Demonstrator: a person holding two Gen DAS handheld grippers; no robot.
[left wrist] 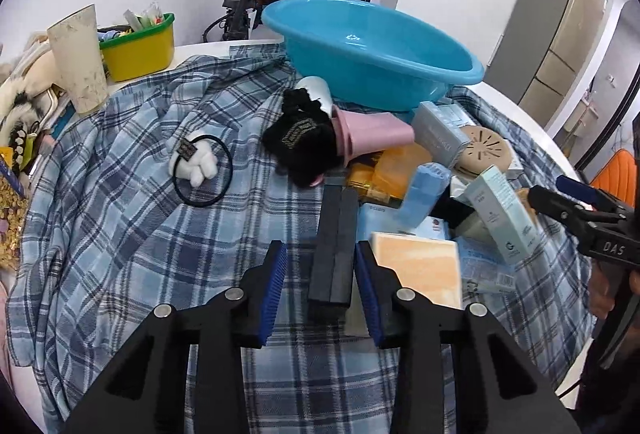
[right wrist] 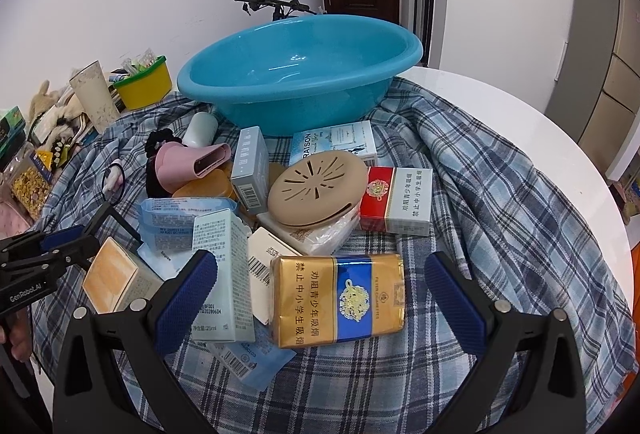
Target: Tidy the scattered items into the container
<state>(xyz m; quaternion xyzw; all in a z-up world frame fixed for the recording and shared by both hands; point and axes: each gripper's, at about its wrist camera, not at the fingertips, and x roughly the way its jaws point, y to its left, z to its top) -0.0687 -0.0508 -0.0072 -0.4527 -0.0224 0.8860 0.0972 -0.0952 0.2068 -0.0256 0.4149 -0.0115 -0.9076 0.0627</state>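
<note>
A blue plastic basin (left wrist: 372, 53) (right wrist: 296, 73) stands empty at the back of a plaid cloth. Scattered in front are boxes, a pink holder (left wrist: 372, 133) (right wrist: 192, 161), a tan soap dish (right wrist: 316, 193), a black scrunchie (left wrist: 300, 141) and a hair tie with a white bow (left wrist: 200, 169). My left gripper (left wrist: 320, 286) is open around a long black box (left wrist: 334, 250), with a gap on the left side. My right gripper (right wrist: 320, 306) is open wide around a gold and blue cigarette pack (right wrist: 336, 298), not touching it.
A red and white cigarette pack (right wrist: 396, 199) lies right of the soap dish. A yellow and green bin (left wrist: 138, 43) and a beige cup (left wrist: 80, 57) stand at the back left. The round white table's edge (right wrist: 560, 137) curves along the right.
</note>
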